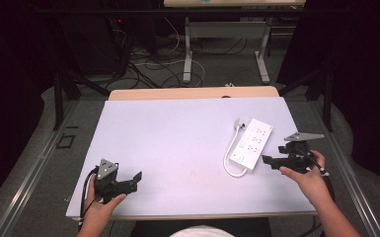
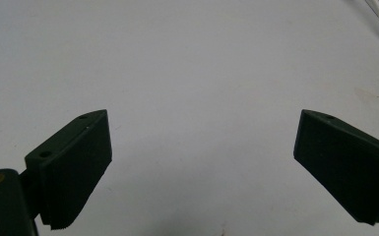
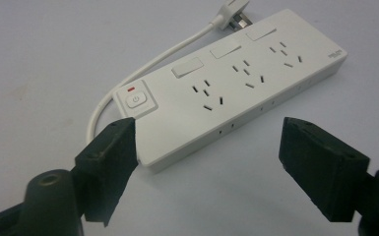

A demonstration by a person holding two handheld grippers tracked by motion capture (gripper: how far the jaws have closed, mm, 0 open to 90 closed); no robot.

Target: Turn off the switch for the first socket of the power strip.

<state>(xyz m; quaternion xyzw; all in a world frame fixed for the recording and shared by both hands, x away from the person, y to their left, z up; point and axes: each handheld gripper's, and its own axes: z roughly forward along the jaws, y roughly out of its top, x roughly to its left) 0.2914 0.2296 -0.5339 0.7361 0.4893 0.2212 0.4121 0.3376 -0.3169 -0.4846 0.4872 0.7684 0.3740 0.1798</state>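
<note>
Faintly, power strip corner logo perhaps unreadable, right gripper jaws apart beside it.

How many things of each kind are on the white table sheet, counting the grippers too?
Power strip, with its cable and plug: 1
Left gripper, open: 1
Right gripper, open: 1
Total: 3

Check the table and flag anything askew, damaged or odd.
Nothing looks damaged. The white power strip lies at a slant to the table edges, its cord looped beside it, its plug unplugged on the surface.
</note>
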